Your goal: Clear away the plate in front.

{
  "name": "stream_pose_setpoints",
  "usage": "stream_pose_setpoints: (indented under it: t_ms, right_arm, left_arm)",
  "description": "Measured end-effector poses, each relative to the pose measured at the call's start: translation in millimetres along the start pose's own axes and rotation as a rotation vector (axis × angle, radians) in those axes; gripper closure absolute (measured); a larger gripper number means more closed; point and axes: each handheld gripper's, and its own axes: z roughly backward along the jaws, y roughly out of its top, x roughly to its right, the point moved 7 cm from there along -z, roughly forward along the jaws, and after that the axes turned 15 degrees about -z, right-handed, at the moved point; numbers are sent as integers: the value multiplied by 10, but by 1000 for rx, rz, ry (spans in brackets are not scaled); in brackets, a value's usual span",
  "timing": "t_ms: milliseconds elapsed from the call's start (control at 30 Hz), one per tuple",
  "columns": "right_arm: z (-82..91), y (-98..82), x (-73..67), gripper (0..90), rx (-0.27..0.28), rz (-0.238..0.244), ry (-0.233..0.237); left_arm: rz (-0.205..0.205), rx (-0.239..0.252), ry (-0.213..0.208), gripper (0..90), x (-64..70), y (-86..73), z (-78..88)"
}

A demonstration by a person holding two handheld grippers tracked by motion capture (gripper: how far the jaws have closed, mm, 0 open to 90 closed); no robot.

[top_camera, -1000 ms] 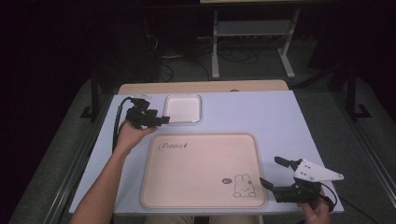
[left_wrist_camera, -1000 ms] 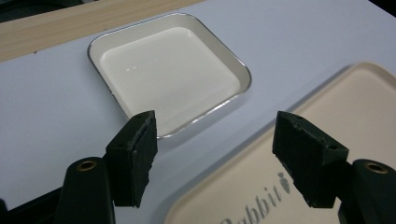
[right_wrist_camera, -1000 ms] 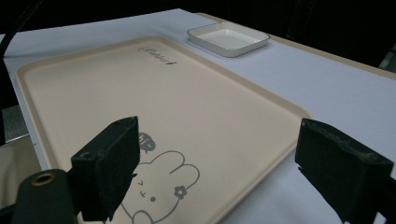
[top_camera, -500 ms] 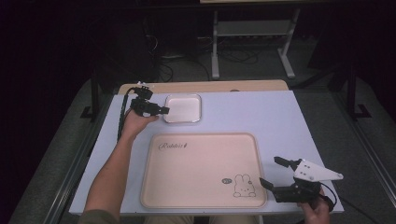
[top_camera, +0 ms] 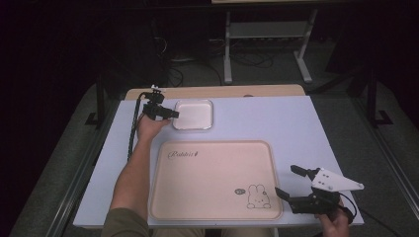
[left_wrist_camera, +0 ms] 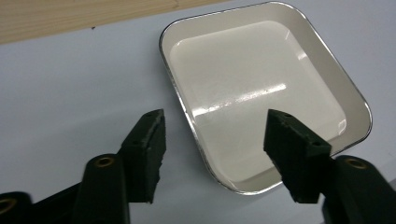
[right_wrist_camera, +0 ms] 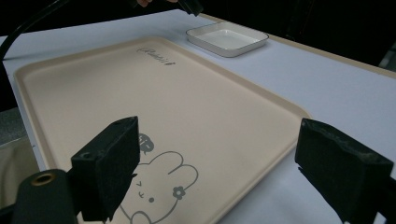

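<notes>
White dish (left_wrist_camera: pixel 261 93), rim between closing left claw (left_wrist_camera: pixel 212 144) jaws, untouched

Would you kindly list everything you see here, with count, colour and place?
dish: one, white, square, far left of the table, empty.
tray: one, beige with a rabbit drawing, near middle, empty.
table: one, pale top with a wooden far edge.
metal stand: one, grey, on the floor beyond the table.
left gripper: one, black, jaws open astride the dish's near rim, just been closing.
right gripper: one, black, open at the tray's near right corner.
</notes>
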Motion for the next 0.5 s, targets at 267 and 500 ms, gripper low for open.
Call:
stream_pose_setpoints:
  t_ms: [267, 500]
  right_arm:
    - [2, 1, -7, 131, -1, 4, -1]
    - [7, 3, 5, 131, 2, 1, -1]
  left_arm:
    - [47, -45, -18, 515, -7, -110, -121]
    - [76, -76, 22, 539, -34, -208, -236]
